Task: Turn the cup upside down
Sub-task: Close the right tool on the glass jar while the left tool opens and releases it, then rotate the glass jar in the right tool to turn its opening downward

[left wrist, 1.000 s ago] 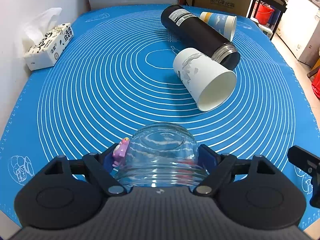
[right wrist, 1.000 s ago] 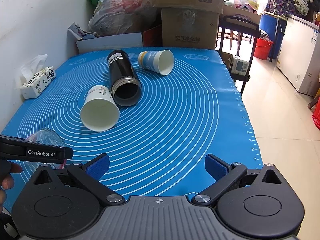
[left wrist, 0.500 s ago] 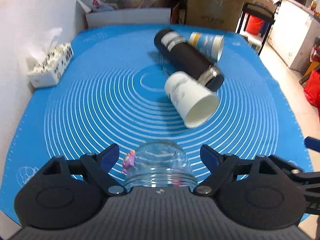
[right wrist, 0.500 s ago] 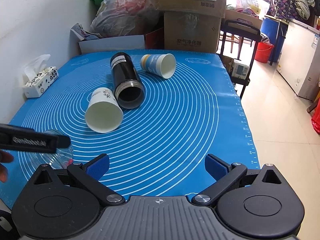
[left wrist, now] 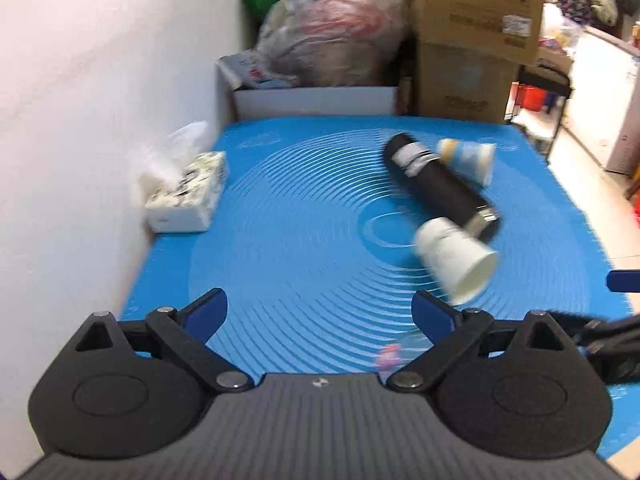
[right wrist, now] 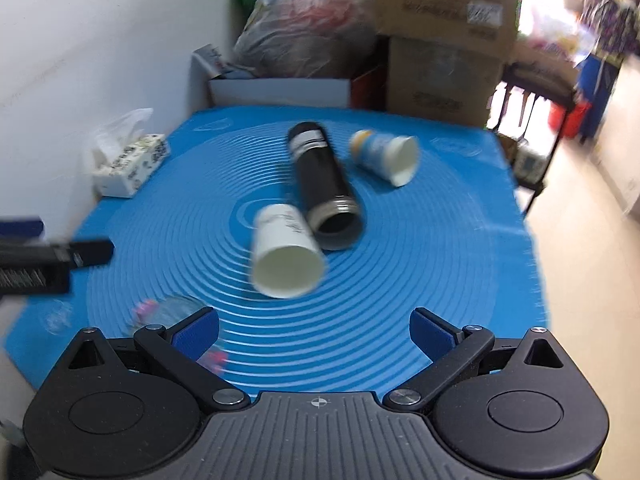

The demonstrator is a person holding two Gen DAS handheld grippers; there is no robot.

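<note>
- The left gripper [left wrist: 319, 312] is spread and empty; the right gripper [right wrist: 314, 330] is spread likewise.
- The glass cup [right wrist: 176, 312] is seen blurred at the lower left of the right view, on the blue mat [right wrist: 420, 248] of the worktop, apparently mouth down.
- The flip is judged done; release and retreat are in hand.
- Next, clearance from the cup is called for.
</note>
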